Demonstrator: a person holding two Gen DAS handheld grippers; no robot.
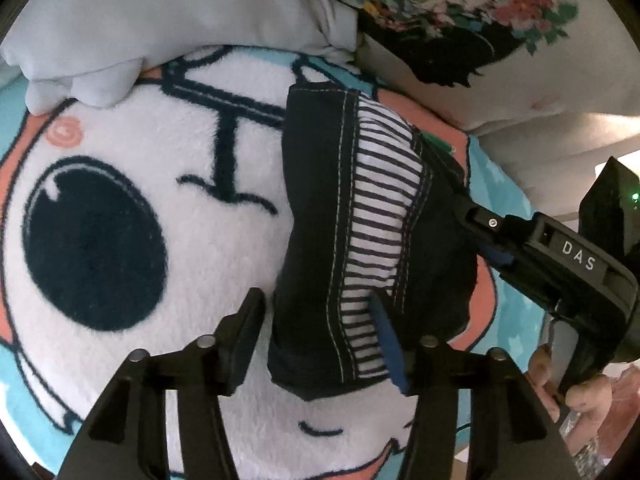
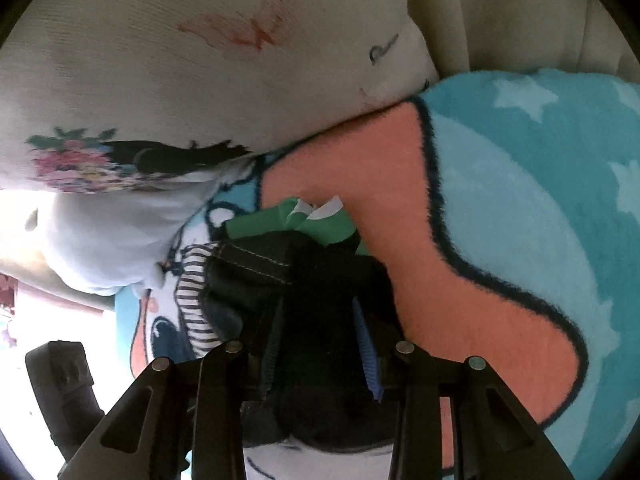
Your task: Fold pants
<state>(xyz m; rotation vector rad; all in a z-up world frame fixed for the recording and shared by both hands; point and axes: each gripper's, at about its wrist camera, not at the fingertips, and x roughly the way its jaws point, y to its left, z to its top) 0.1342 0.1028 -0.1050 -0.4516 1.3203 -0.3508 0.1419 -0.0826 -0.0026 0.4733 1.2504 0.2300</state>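
Left wrist view: the pants (image 1: 360,232), dark with white stitching and a striped panel, lie folded into a compact bundle on a plush cartoon blanket (image 1: 168,168). The bundle runs from about 12 o'clock down to centre frame, directly ahead of the left gripper (image 1: 320,328). The left gripper's fingers stand apart; the one at 7 o'clock rests over bare blanket just beside the bundle's edge, while the blue-padded finger (image 1: 386,336) at 5 o'clock overlaps the bundle's near end. Whether that pad touches the cloth cannot be told.

The right gripper (image 1: 476,236) enters at 3 o'clock, its tip against the bundle's far side. A hand (image 1: 576,388) holds its handle at 4 o'clock.

Right wrist view: the right gripper (image 2: 316,340) has dark cloth of the pants (image 2: 256,276) filling the space between its blue-padded fingers (image 2: 366,348). The fingers are set moderately apart with cloth between them; a firm clamp cannot be confirmed. A green fabric piece with white tags (image 2: 304,220) pokes out at 12 o'clock beyond the bundle.

A grey pillow (image 1: 168,12) sits at 11 o'clock, and a floral-printed cushion (image 1: 460,12) at 1 o'clock, both bordering the blanket.
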